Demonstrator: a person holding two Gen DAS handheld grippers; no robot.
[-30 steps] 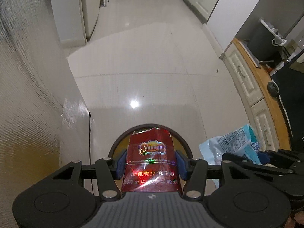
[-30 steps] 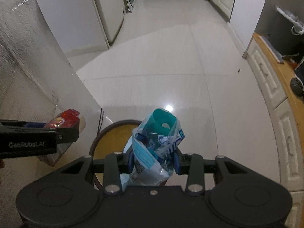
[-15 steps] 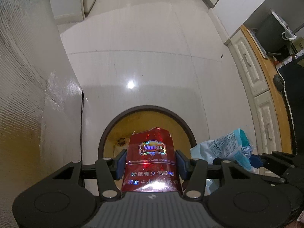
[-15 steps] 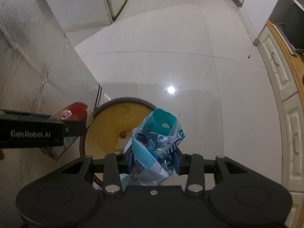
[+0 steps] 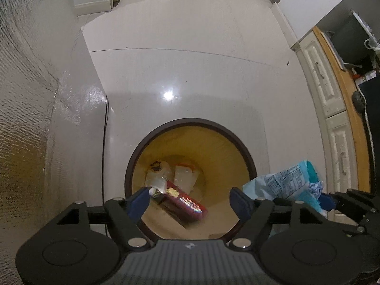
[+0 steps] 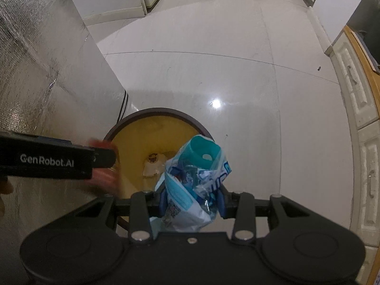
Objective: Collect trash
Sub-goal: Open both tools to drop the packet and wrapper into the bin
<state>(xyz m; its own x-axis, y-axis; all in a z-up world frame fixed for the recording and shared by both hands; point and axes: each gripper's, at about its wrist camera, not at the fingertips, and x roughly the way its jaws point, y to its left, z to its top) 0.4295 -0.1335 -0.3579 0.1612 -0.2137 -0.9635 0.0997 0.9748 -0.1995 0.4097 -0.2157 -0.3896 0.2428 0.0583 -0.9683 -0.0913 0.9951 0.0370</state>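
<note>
A round bin with a dark rim and yellow inside stands on the floor straight below both grippers. My left gripper hangs over it with its jaws opening and nothing between them. The red cigarette pack lies free inside the bin among pale trash. In the right wrist view my right gripper is shut on a crumpled blue and white wrapper above the bin's right side. The same wrapper shows at the right of the left wrist view.
A silvery textured wall rises close on the left of the bin, with a thin black cable down its edge. White cabinet drawers under a wooden counter line the right. Pale tiled floor stretches ahead.
My left gripper has opened and let go of the red cigarette pack, which has dropped into the bin. Both grippers have sunk closer to the bin. The right gripper keeps its hold on the wrapper.
</note>
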